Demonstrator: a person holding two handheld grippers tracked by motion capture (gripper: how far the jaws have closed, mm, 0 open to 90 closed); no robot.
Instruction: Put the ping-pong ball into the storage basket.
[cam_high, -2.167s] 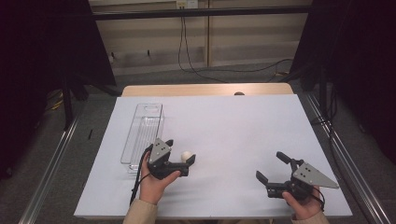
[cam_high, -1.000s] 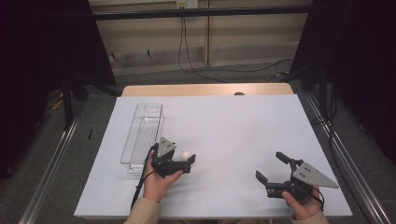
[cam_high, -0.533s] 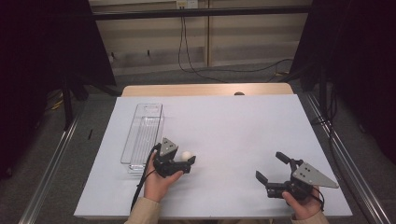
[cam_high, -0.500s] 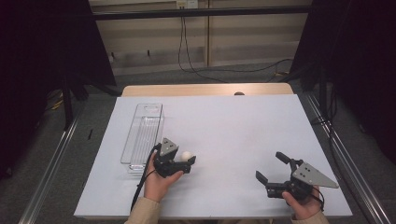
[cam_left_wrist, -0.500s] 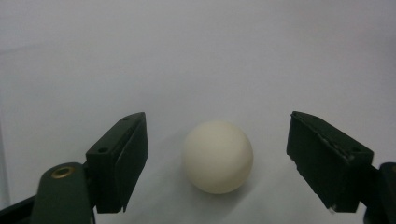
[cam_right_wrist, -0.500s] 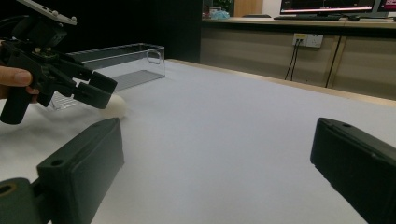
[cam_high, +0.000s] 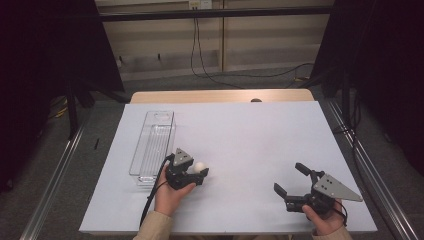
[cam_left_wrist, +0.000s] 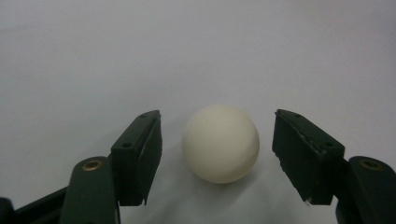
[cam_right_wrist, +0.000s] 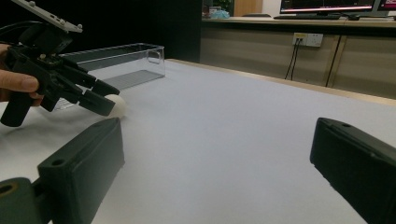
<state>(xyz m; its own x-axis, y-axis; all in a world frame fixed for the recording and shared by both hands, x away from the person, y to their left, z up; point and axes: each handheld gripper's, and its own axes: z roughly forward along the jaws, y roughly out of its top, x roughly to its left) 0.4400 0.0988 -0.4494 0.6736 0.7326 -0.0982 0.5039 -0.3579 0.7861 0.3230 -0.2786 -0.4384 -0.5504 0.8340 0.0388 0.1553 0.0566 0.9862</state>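
A small white ball (cam_left_wrist: 220, 143) rests on the white table (cam_high: 260, 135) between the left gripper's (cam_left_wrist: 217, 158) open jaws, untouched. Closing gently and evenly should grip it. The right gripper (cam_high: 291, 182) sits wide open, empty.

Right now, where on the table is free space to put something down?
The white table is bare between the left gripper and the right gripper, and across its far right half. The near left is crowded: clear plastic tray, white ball.
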